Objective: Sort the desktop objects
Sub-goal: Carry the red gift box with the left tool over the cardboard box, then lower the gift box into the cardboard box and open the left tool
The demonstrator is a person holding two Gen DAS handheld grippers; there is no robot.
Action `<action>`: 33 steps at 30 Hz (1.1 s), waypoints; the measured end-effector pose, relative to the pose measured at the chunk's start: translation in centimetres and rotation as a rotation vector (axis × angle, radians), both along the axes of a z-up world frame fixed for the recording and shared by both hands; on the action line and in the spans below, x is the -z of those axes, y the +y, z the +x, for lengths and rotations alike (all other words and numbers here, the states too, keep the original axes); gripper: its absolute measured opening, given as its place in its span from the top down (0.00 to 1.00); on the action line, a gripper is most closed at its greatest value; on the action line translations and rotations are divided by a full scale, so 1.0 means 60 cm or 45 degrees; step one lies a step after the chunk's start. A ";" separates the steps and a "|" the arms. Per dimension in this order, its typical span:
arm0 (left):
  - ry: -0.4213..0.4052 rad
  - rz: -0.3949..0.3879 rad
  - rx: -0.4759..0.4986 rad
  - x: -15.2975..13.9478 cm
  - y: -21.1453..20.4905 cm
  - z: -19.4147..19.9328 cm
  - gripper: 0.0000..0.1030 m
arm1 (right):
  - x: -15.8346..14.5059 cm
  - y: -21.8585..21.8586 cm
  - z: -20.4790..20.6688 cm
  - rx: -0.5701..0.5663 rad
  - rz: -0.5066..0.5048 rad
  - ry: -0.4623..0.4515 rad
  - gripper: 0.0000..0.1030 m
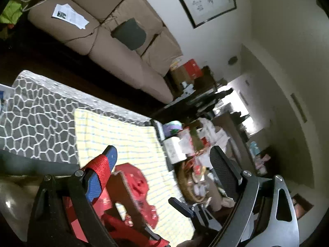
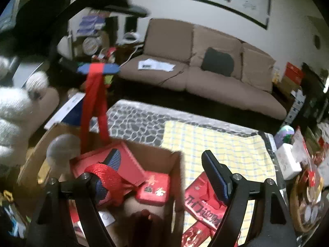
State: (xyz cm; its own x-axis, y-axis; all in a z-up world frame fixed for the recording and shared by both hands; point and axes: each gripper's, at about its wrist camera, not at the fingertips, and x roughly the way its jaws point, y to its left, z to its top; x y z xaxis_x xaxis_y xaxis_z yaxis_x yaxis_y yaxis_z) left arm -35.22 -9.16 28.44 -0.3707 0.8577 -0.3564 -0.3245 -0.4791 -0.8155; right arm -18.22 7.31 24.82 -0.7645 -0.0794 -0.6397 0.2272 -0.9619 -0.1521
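Observation:
A red gift bag (image 2: pixel 131 164) with red ribbon handles sits in an open cardboard box (image 2: pixel 176 164). My right gripper (image 2: pixel 160 154) is open, and one ribbon handle (image 2: pixel 107 173) is looped over its left finger only. The other handle (image 2: pixel 92 103) runs taut up to a blue-padded finger (image 2: pixel 98 69) of the left gripper. In the left wrist view my left gripper (image 1: pixel 163 152) is open too, with the ribbon (image 1: pixel 100 168) hooked over its left finger, above the red bag (image 1: pixel 137 183) and a box flap (image 1: pixel 123 189). Red packets (image 2: pixel 197 203) lie on the yellow checked cloth (image 2: pixel 226 144).
The cloth lies on a grey cobble-patterned table cover (image 2: pixel 133 123). A wicker basket (image 2: pixel 304 205) of small items, a white box (image 2: pixel 287 162) and a purple cup (image 2: pixel 285 133) crowd the right edge. A beige sofa (image 2: pixel 205 72) stands behind. Something white and woolly (image 2: pixel 12 113) fills the left.

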 end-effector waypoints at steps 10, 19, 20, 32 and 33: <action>-0.159 -0.369 -0.076 0.050 -0.062 0.010 0.09 | 0.090 -0.009 -0.046 -0.035 0.052 -0.394 0.19; -0.194 -0.716 -0.108 0.055 -0.129 0.098 0.00 | 0.085 0.026 -0.053 -0.021 -0.076 -0.507 0.19; -0.207 -0.719 -0.112 0.059 -0.138 0.107 0.00 | 0.081 0.029 -0.053 -0.022 -0.101 -0.516 0.19; -0.331 -0.442 -0.076 0.108 -0.150 0.220 0.00 | 0.071 0.014 -0.102 -0.011 -0.195 -0.566 0.19; -0.344 -0.411 -0.073 0.113 -0.145 0.223 0.00 | 0.072 0.010 -0.109 -0.017 -0.193 -0.569 0.19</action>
State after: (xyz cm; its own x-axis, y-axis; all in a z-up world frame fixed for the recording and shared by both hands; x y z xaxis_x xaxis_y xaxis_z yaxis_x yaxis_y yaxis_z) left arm -21.83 -17.84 21.65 -0.2709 0.6669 -0.6941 -0.0847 -0.7348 -0.6730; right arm -24.75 7.93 20.48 -0.4151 -0.2049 -0.8864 0.2506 -0.9624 0.1051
